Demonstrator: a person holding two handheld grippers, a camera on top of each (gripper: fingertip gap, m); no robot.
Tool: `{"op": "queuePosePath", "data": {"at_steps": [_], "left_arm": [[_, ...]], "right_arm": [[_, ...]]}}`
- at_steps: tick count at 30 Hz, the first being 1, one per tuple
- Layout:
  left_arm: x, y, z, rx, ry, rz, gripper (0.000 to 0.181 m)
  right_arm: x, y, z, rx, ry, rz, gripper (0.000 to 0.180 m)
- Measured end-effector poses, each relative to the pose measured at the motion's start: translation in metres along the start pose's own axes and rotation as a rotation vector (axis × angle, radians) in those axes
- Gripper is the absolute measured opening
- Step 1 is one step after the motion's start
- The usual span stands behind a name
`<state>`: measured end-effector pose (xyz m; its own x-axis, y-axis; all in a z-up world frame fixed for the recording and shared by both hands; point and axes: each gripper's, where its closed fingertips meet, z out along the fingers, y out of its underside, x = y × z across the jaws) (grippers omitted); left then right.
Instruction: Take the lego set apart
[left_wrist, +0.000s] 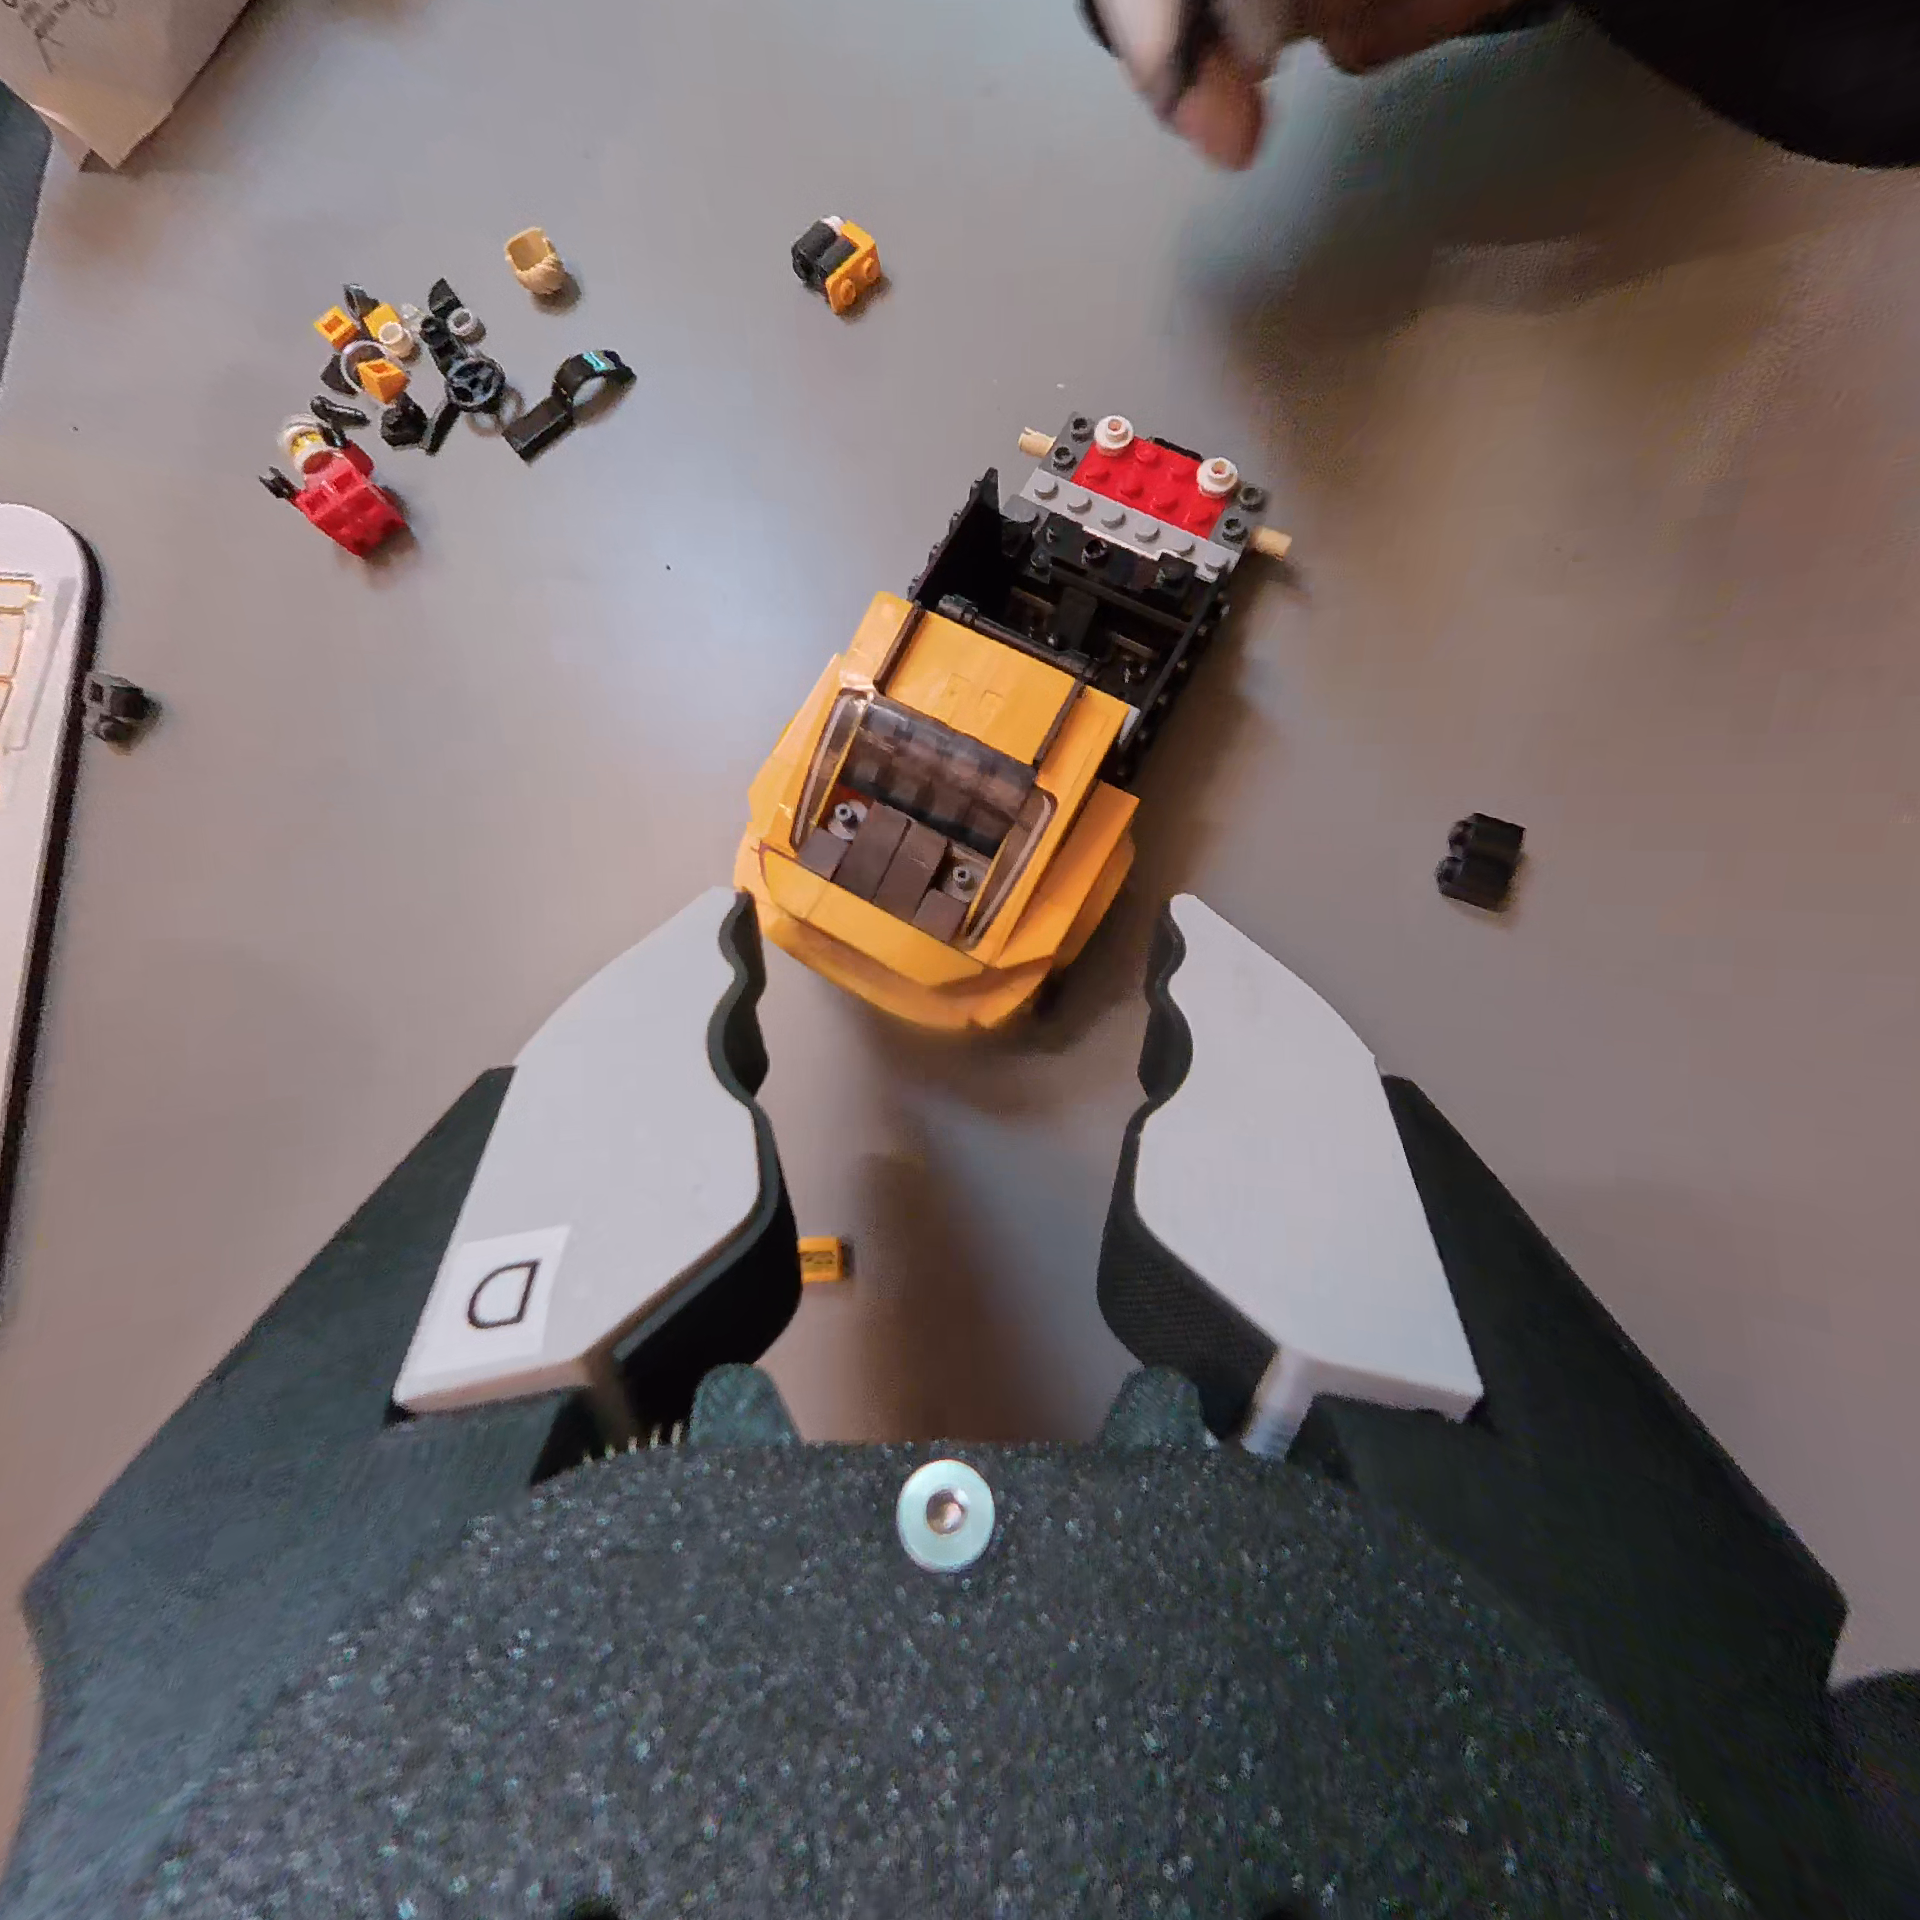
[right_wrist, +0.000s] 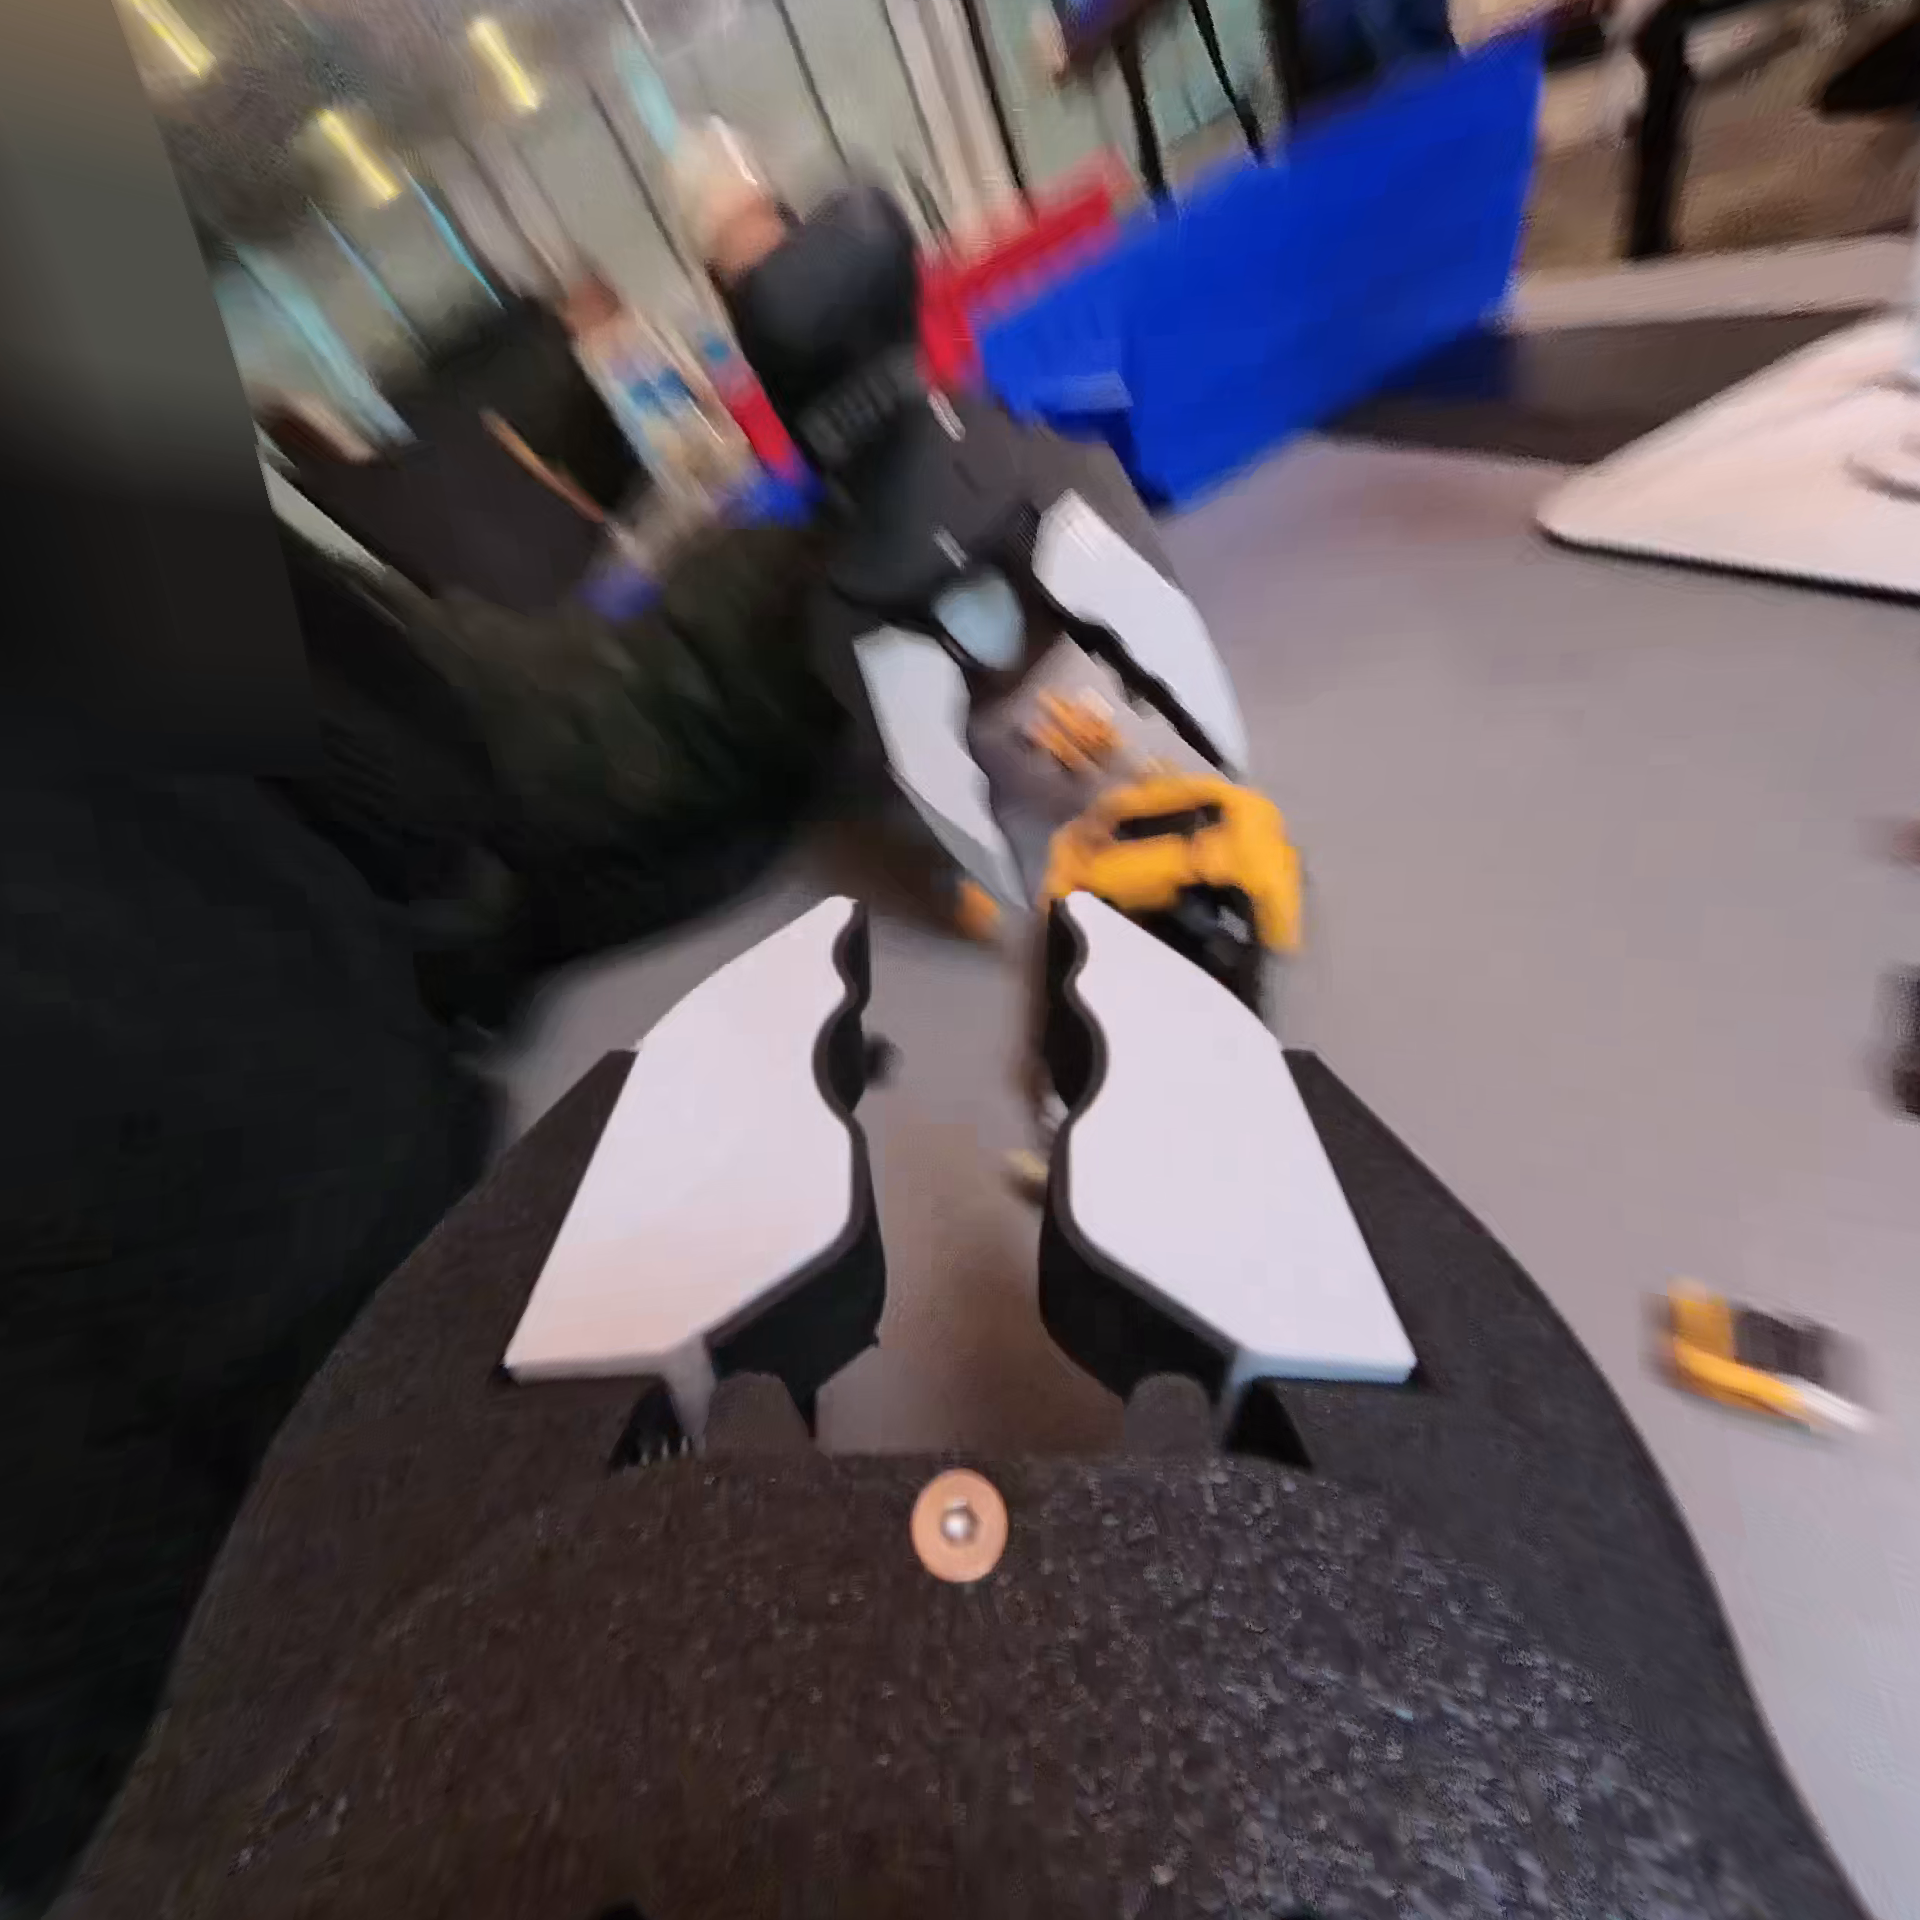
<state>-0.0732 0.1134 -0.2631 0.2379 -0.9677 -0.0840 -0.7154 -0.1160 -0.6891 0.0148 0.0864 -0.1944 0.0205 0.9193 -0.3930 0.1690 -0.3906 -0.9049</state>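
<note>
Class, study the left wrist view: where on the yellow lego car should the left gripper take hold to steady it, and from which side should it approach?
Grip the yellow front body, one finger on each flank, coming from the nose end. The left gripper is already open and lined up along the car's length, and the flanks there look fairly solid. The stripped black rear is open framework, probably a poorer hold.

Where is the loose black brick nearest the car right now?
In the left wrist view, the black brick lies alone on the grey table, right of the yellow car.
</note>
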Motion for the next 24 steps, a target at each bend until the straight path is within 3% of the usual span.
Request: {"op": "queuePosePath", "data": {"at_steps": [3,8,14,18,21,24], "left_arm": [[-0.002,0.009,0.0,-0.038,-0.011,-0.006,0.066],[-0.011,0.007,0.005,-0.027,-0.03,-0.001,0.054],[-0.044,0.006,0.006,0.006,-0.181,-0.111,0.036],[-0.057,-0.001,-0.001,0.014,-0.293,-0.153,0.028],[-0.045,-0.001,-0.011,-0.001,-0.252,-0.224,0.025],[-0.013,-0.003,-0.018,-0.008,-0.146,-0.315,0.025]], "right_arm": [[0.031,0.034,-0.002,-0.278,0.18,-0.168,0.037],[0.042,0.066,0.004,-0.489,0.208,-0.19,0.041],[0.025,0.072,0.012,-0.506,0.172,-0.196,0.033],[-0.014,0.08,0.035,-0.497,0.013,-0.229,0.033],[-0.026,0.058,0.037,-0.381,-0.036,-0.235,0.033],[-0.001,0.029,0.022,-0.289,0.075,-0.279,0.037]]}}
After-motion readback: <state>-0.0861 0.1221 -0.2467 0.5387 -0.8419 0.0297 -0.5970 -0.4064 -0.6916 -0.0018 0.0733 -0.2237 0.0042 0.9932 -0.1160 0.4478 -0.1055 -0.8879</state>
